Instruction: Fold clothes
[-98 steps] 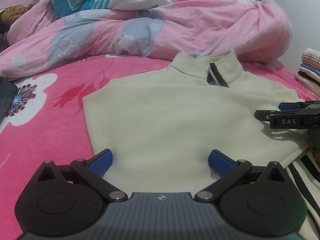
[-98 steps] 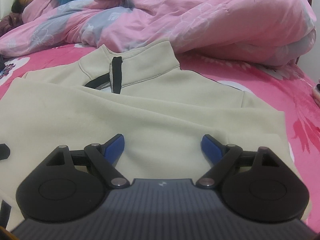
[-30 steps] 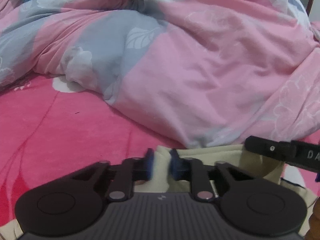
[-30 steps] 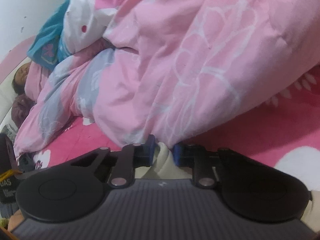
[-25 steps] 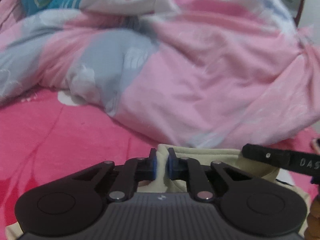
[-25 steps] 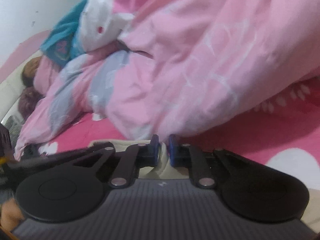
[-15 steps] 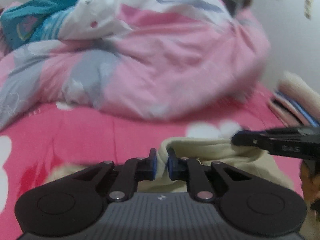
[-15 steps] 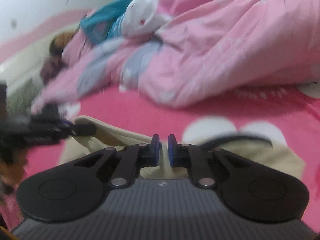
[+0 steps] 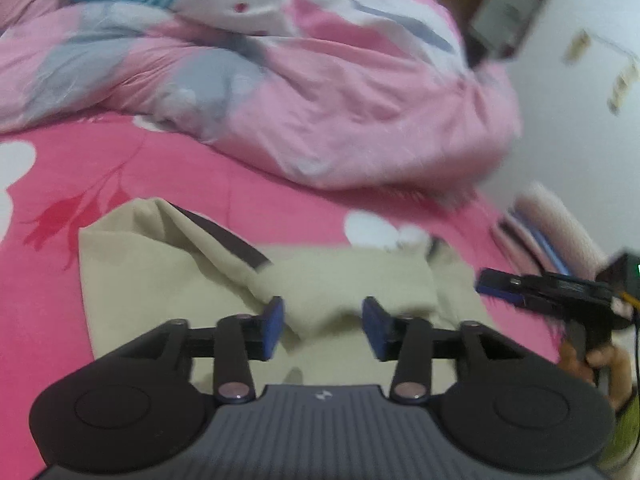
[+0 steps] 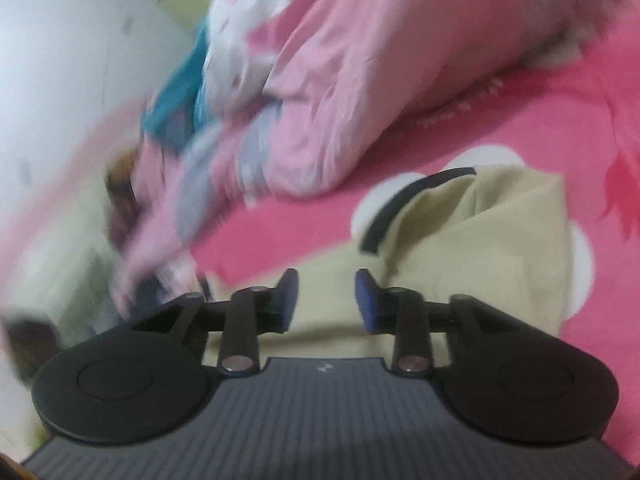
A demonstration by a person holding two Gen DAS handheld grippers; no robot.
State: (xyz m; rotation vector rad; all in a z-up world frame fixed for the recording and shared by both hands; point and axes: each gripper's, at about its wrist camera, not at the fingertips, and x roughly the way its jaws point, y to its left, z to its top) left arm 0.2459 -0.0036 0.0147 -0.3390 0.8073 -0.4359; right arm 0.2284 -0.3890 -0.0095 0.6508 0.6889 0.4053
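**Both grippers open, sweatshirt dropped in a half-fold**

The left gripper (image 9: 323, 322) has just been opening: jaws about half apart, blue pads clear of the cloth, nothing pinched, though a ridge of fabric sits in the gap between them. The right gripper (image 10: 327, 300) has also just been opening, gap a bit narrower, cloth below it but not clamped. In the left wrist view the right gripper shows at the far right edge, held by a hand (image 9: 596, 360).

The cream sweatshirt (image 9: 168, 264) lies on the pink bed sheet (image 9: 120, 160), bunched and folded over on itself, a dark trim strip (image 9: 224, 236) showing along one fold. The pink quilt (image 9: 320, 100) is heaped behind it, not touching. A stack of folded clothes (image 9: 556, 224) sits near the right edge.

Handling, my read: soft thick knit, light, limp, not fragile. It sags and creases wherever it goes unsupported and is not slippery against the pads. Best hold is on doubled edges or seams: the two near corners of the folded layer, one per gripper, pinching through all layers so the fold travels together. Avoid grabbing mid-panel; it just tents up. The right wrist view is blurred, so edge detail there is unclear.
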